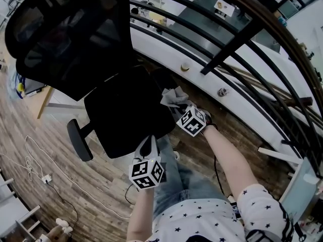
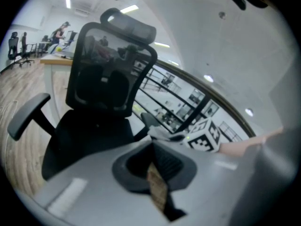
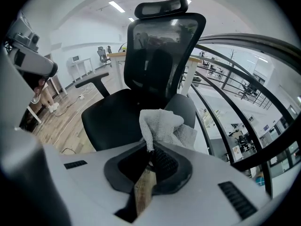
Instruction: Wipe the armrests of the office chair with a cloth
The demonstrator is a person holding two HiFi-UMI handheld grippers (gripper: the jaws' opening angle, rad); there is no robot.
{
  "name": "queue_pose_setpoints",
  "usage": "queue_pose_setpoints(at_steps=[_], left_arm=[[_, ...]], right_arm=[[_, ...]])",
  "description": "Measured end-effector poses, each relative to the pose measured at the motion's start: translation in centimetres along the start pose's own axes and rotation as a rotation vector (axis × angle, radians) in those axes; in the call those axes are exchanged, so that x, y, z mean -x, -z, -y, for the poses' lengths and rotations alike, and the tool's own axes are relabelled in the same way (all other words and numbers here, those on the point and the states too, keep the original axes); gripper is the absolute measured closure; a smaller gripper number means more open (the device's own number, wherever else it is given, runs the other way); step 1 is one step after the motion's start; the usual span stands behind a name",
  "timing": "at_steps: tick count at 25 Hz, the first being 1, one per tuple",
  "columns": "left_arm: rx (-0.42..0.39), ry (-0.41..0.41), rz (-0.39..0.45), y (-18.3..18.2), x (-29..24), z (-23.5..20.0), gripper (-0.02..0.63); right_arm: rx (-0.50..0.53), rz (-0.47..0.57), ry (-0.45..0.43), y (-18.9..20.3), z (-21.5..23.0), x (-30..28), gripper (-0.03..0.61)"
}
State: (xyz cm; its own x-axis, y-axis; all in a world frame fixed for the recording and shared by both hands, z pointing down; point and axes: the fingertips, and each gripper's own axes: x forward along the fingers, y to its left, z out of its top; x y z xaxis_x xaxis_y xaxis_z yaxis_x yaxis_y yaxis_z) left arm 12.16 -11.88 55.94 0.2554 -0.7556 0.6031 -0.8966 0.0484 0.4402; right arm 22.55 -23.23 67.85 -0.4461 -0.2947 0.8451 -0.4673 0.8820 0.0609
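The right gripper (image 3: 151,150) is clamped on a pale cloth (image 3: 162,126), which is bunched over one armrest (image 3: 182,108) of the office chair (image 1: 126,110). The left gripper (image 2: 153,147) hangs at the front edge of the chair's seat, jaws pressed together with nothing between them.

Your cloth (image 3: 162,126) drapes over the near end of the right armrest (image 3: 186,108), so you can't tell whether fabric and pad touch. In the head view that armrest is lost under the cloth and your right gripper (image 1: 177,104). The top edge there cuts off the backrest (image 1: 65,39), and the seat (image 1: 126,112) hides the chair's base. In the left gripper view only a pale sliver of cloth shows, and the people (image 2: 60,31) far off at left are too small and blurred to make out.
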Motion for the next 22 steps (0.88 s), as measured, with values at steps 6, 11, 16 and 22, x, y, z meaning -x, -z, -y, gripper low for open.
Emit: queue_pose_setpoints(at_steps=[6, 11, 16, 22], left_arm=[[-0.008, -0.002, 0.011, 0.1, 1.1, 0.4, 0.607], [-0.01, -0.007, 0.022, 0.6, 1.6, 0.5, 0.607], [-0.021, -0.006, 0.033, 1.2, 2.4, 1.0, 0.607], [-0.023, -0.007, 0.041, 2.2, 3.7, 1.6, 0.607]], right_arm=[[0.015, -0.01, -0.004, 0.9, -1.1, 0.9, 0.551], [0.029, -0.026, -0.015, 2.0, -2.2, 0.9, 0.551], [0.077, -0.033, 0.002, 3.3, -3.4, 1.2, 0.551], [0.071, -0.009, 0.016, 3.7, -4.4, 2.7, 0.551]])
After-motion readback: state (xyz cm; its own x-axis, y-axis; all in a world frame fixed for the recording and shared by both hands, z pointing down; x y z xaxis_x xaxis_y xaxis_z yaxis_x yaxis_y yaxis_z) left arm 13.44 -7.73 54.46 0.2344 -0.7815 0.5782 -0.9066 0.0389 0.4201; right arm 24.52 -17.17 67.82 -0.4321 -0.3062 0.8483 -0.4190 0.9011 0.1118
